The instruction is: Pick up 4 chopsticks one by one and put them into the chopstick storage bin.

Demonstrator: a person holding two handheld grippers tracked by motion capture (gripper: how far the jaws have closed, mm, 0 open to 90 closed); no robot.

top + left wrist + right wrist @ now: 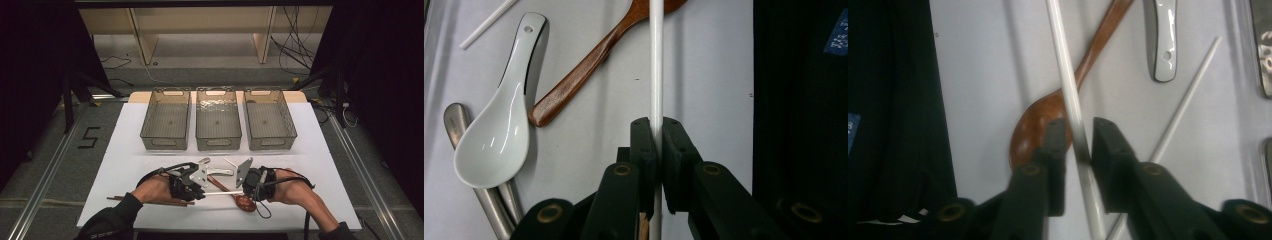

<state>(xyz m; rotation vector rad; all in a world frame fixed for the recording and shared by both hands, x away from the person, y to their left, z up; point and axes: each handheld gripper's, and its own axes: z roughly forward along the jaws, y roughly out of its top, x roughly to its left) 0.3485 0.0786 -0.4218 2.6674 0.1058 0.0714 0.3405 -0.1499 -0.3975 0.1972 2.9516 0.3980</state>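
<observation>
A white chopstick point(656, 65) is held just above the white table point(125, 165) near its front edge, pinched by the left gripper point(657, 150), while the right gripper point(1078, 145) is set loosely around it. It is judged light, stiff and slippery, best gripped mid-length. Three empty bins point(218, 120) stand beyond; dark curtains surround.
</observation>
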